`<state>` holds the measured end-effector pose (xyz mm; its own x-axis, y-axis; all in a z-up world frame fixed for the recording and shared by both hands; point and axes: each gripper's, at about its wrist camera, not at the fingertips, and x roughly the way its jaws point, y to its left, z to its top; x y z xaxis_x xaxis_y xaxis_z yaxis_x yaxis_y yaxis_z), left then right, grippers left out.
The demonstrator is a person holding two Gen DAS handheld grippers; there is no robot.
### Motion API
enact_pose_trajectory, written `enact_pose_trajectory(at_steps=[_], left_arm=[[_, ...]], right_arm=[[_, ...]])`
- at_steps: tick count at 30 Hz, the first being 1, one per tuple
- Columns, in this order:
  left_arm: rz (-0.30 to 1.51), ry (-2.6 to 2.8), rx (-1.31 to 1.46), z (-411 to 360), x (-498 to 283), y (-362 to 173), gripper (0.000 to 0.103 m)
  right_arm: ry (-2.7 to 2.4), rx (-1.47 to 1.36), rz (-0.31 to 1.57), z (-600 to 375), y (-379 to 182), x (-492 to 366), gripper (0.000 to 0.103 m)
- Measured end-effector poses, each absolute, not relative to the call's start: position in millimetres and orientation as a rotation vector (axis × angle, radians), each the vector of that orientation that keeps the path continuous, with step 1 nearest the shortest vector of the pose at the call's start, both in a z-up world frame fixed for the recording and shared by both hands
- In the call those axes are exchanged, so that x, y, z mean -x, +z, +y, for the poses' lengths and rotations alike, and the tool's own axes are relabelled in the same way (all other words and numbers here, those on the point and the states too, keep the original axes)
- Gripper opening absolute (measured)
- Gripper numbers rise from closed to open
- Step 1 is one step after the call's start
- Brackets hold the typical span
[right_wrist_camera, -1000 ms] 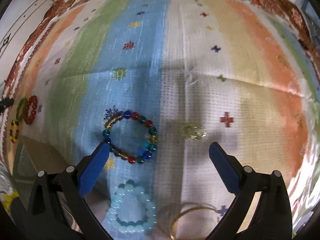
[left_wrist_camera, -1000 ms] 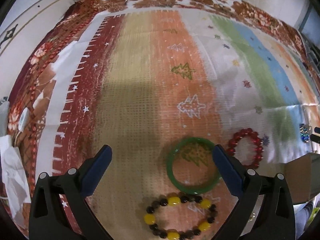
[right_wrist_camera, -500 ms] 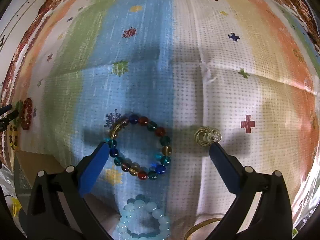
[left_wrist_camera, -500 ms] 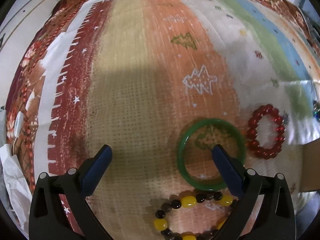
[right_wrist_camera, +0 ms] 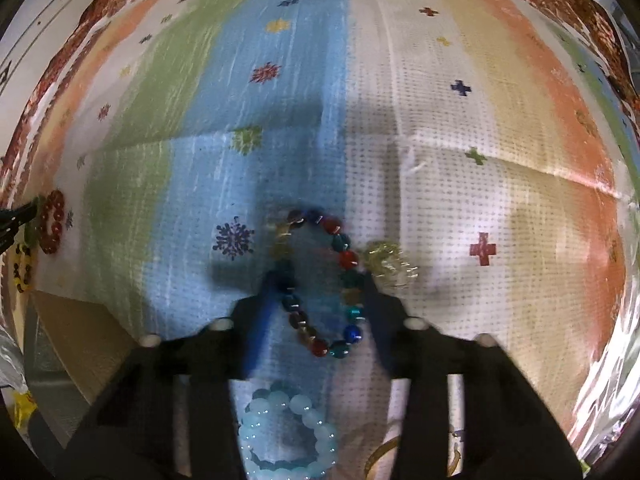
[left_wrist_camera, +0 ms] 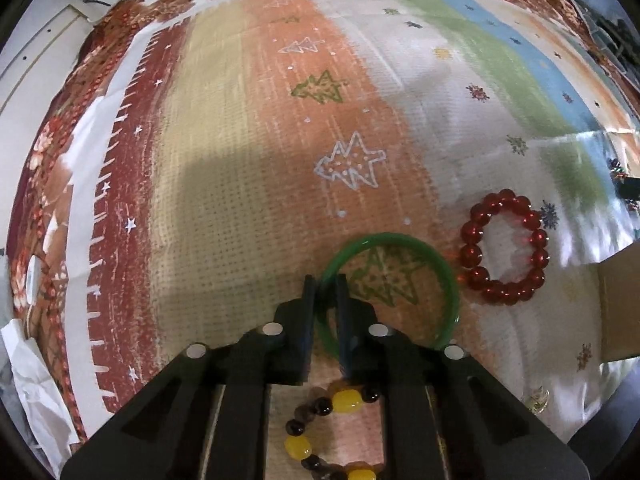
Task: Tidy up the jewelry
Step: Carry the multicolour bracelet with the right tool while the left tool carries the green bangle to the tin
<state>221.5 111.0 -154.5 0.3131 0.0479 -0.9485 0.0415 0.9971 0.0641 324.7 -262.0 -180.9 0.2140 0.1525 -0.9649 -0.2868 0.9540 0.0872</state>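
In the left wrist view my left gripper (left_wrist_camera: 323,292) is shut on the left rim of the green bangle (left_wrist_camera: 440,264), which lies on the striped cloth. A red bead bracelet (left_wrist_camera: 504,252) lies to its right and a yellow-and-black bead bracelet (left_wrist_camera: 320,432) lies under the fingers. In the right wrist view my right gripper (right_wrist_camera: 320,284) has closed around the multicoloured bead bracelet (right_wrist_camera: 344,260), squeezing it into a narrow oval. A small gold ring cluster (right_wrist_camera: 388,264) lies just right of the right finger. A pale blue bead bracelet (right_wrist_camera: 288,436) lies nearer the camera.
A cardboard box shows at the right edge of the left wrist view (left_wrist_camera: 620,304) and at the lower left of the right wrist view (right_wrist_camera: 76,336). A gold bangle (right_wrist_camera: 380,456) lies at the bottom. White crumpled paper (left_wrist_camera: 24,364) sits off the cloth's left edge.
Both grippers have gone from wide open to closed: the left on the green bangle's rim, the right around the multicoloured bracelet, which is now squeezed narrower. Both moved slightly forward.
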Motion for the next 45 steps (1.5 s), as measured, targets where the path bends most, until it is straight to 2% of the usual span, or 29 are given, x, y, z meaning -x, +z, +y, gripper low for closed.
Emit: enact_pose_trajectory(at_steps=[2, 3, 4, 13, 27, 38, 45], left_arm=[[1.252, 0.0, -0.093, 112, -222, -157, 0.008], [1.249, 0.001, -0.085, 112, -222, -156, 0.008], [1.247, 0.0, -0.075, 113, -221, -155, 0.007], [1.203, -0.002, -0.03, 117, -217, -141, 0.007], [1.106, -0.062, -0.059, 90, -205, -89, 0.007], [1.003, -0.175, -0.091, 34, -182, -36, 0.008], [0.978, -0.276, -0.116, -22, -173, -30, 0.008]], right_arm=[[0.312, 0.124, 1.318, -264, -180, -325, 0.035], [0.318, 0.119, 1.315, -264, -180, -325, 0.019], [0.322, 0.106, 1.314, -266, -179, -324, 0.011], [0.355, 0.093, 1.286, -269, -172, -312, 0.011], [0.392, 0.103, 1.202, -273, -131, -289, 0.011], [0.444, 0.104, 1.103, -274, -80, -247, 0.011], [0.525, 0.1, 1.075, -259, -58, -212, 0.011]])
